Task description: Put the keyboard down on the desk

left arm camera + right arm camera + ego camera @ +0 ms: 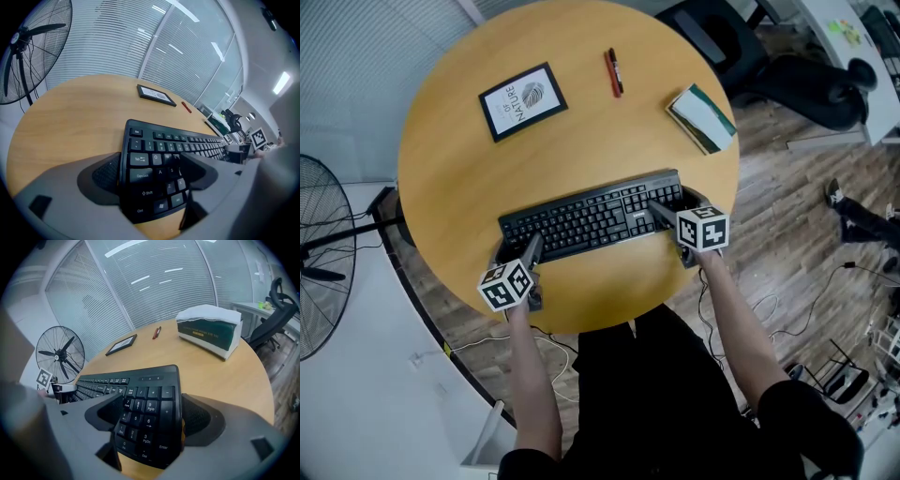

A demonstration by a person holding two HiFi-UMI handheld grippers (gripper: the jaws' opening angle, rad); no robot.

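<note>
Nearest are the two grippers, each clamped on one end of the keyboard (591,217). The left gripper (534,248) has the Shift-key end and the right gripper (661,214) the number pad, probably to hold the long board level. The keyboard lies across the desk (459,169) at 6 o'clock, close to the near rim; I cannot tell if it rests fully. Bare wood opens beyond it. The picture frame (523,101) at 11, the pen (613,72) at 12 and the box (701,117) at 2 are well apart.
</note>
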